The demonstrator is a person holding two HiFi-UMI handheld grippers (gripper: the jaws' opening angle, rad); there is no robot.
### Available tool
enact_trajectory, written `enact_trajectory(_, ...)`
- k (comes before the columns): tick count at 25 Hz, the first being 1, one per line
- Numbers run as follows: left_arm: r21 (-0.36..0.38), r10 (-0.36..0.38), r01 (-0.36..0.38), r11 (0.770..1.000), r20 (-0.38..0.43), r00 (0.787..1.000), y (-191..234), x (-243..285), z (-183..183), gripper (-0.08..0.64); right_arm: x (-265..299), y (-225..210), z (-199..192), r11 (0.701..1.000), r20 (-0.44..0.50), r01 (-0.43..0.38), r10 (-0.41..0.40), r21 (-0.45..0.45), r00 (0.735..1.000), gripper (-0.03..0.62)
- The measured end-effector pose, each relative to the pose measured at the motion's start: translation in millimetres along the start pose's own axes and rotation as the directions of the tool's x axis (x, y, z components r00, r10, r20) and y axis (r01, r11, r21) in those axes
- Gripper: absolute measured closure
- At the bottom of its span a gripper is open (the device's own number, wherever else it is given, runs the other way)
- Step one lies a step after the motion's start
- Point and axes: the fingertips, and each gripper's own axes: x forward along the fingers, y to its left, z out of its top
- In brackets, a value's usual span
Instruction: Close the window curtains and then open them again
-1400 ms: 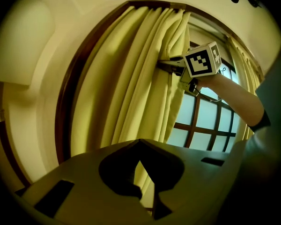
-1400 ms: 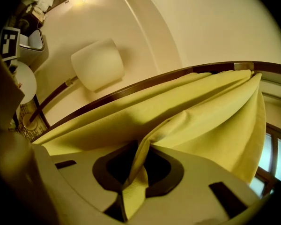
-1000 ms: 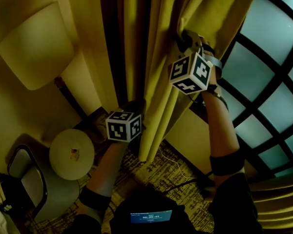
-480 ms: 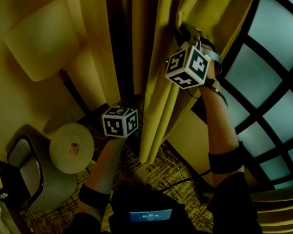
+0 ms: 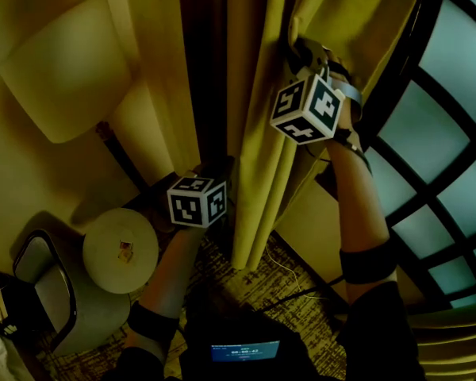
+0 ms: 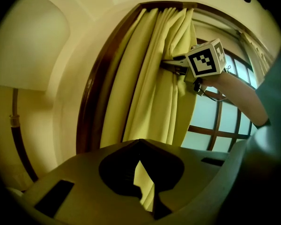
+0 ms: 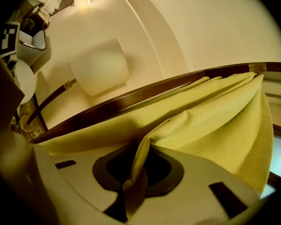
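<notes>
The yellow curtain (image 5: 262, 133) hangs bunched in deep folds against the dark wooden window frame (image 5: 202, 70), at the left edge of the latticed window (image 5: 444, 133), so most of the glass is uncovered. The right gripper (image 7: 139, 159) is held high on the curtain's leading edge, and its fingers are clamped on a narrow pleat of the fabric, which runs up between them and spreads out beyond. A grip that high, near where the cloth hangs from, probably lets a sideways pull carry the whole drop along instead of just swinging the hem. The left gripper (image 6: 140, 143) sits lower, right beside the same bundle of folds, with its fingers closed together. A sliver of yellow shows in the gap behind the tips, but whether any cloth is pinched there cannot be made out. It seems placed to steady or herd the lower folds so they follow the upper hand. A floor lamp's pale shade (image 5: 63, 70) stands close to the left of the frame, leaving little room on that side. With the fabric gathered, the curtain looks to be in its open position.
</notes>
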Motion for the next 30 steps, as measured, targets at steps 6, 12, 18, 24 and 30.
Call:
enact_trajectory(6, -0.023, -0.036, 0.036, 0.999, -0.014, 0.999, 41.0, 12.2, 5.9, 0.559, 37.5, 17.1, 18.9, 1.0, -0.012, 0.004, -0.004, -0.001, 1.0, 0.523)
enact_trajectory(12, -0.031, -0.069, 0.068, 0.997, -0.042, 0.997, 79.9, 18.3, 8.1, 0.559, 72.8, 33.0, 40.8, 1.0, -0.027, 0.008, -0.008, 0.0, 1.0, 0.523)
enact_trajectory(18, -0.039, -0.095, 0.094, 0.995, -0.043, 0.995, 117.9, 24.4, 18.1, 0.559, 112.6, 49.5, 65.0, 1.0, -0.022, 0.008, -0.008, 0.002, 1.0, 0.523)
enact_trajectory(24, -0.065, -0.116, 0.112, 0.992, -0.051, 0.992, 149.3, 29.9, 21.3, 0.559, 145.7, 59.2, 80.5, 1.0, -0.041, 0.006, -0.006, -0.001, 0.999, 0.523)
enact_trajectory(30, -0.073, -0.158, 0.153, 0.986, -0.067, 0.985, 161.9, 33.7, 22.0, 0.559, 156.2, 66.9, 91.6, 1.0, -0.052, 0.007, -0.007, -0.004, 0.999, 0.523)
